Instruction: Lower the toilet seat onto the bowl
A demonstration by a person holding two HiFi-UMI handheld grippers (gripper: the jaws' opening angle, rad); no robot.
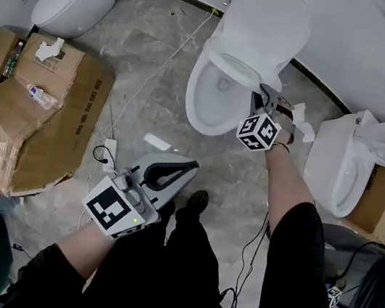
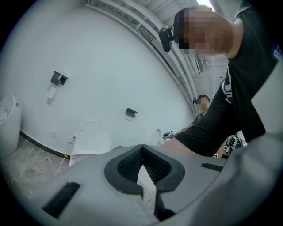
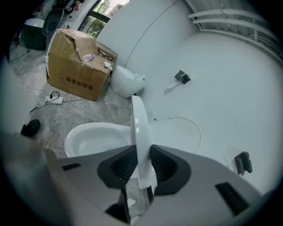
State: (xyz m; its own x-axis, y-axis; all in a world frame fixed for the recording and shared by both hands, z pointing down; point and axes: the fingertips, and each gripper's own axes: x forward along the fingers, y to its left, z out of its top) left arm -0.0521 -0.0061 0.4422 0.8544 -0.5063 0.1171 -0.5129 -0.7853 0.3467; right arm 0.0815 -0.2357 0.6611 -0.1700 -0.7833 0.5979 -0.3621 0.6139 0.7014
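Your right gripper (image 3: 142,164) is clamped on the rim of the toilet seat (image 3: 139,128), with the white edge pinched between both pads. The seat stands tilted partway up, between the bowl (image 1: 208,108) and the raised lid (image 1: 265,15). In the head view the toilet sits at twelve o'clock, and your grip is on the seat's four o'clock edge. Your left gripper (image 1: 187,165), at seven o'clock from the bowl, has its jaws together on nothing. A cardboard box (image 1: 38,108) lies at nine o'clock.
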